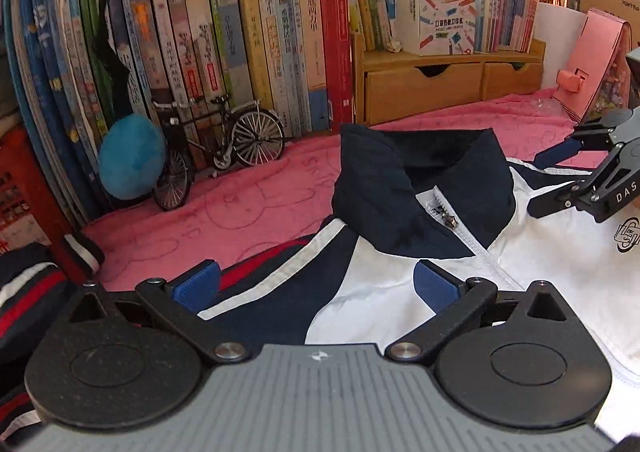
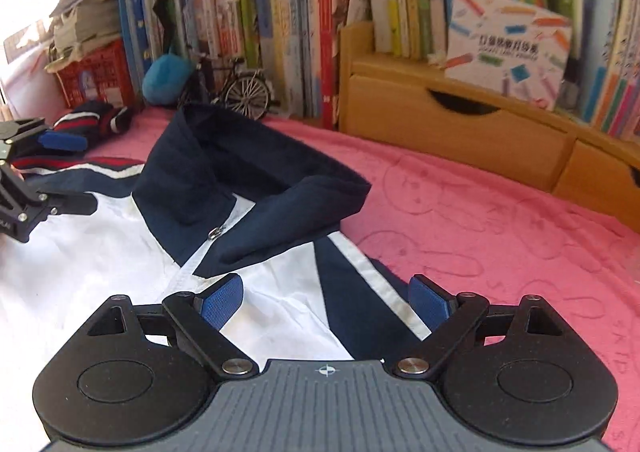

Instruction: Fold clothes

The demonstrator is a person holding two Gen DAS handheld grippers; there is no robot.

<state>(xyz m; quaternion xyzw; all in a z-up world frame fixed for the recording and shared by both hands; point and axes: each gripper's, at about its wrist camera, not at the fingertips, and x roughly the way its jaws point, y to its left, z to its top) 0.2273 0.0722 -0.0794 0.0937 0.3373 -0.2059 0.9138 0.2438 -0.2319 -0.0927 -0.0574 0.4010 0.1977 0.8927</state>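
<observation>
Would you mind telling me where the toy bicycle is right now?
The toy bicycle stands at the back of the pink blanket, against the row of books, beside a blue plush ball and left of the jacket collar.

Your left black two-finger gripper with blue pads (image 1: pixel 316 284) is spread wide, fingers level, nothing between them. Your right black two-finger gripper with blue pads (image 2: pixel 326 302) matches: wide apart, pointing forward, low, nothing gripped.
</observation>
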